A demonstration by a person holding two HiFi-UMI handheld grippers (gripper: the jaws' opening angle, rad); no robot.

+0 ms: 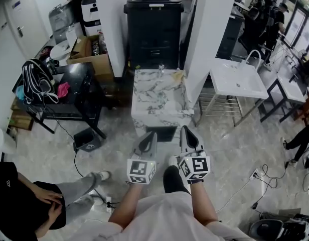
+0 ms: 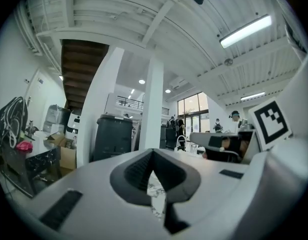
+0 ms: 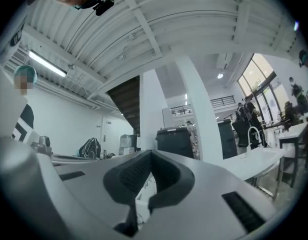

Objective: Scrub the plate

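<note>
Our white shirt point(image 1: 159, 222) fills the bottom of the head view, and our two arms point(image 1: 132, 205) reach out from it. The left claw point(image 1: 151, 134) and the right claw point(image 1: 187, 130) are side by side, near each other but not touching. Both point to 12 o'clock. Each claw is pressed together and holds nothing.

Past their tips, at 12 o'clock, stands a small marble table point(image 1: 154, 102). A little yellowish thing point(image 1: 178, 75) lies at its far edge. We cannot tell where the plate is.

Behind the table is a big black bin point(image 1: 154, 26). At 2 o'clock is a white sink point(image 1: 235, 79). At 10 o'clock is a black table point(image 1: 76, 82), with a cardboard box point(image 1: 89, 59) behind it. At 8 o'clock is a person point(image 1: 24, 205) in a black top.
</note>
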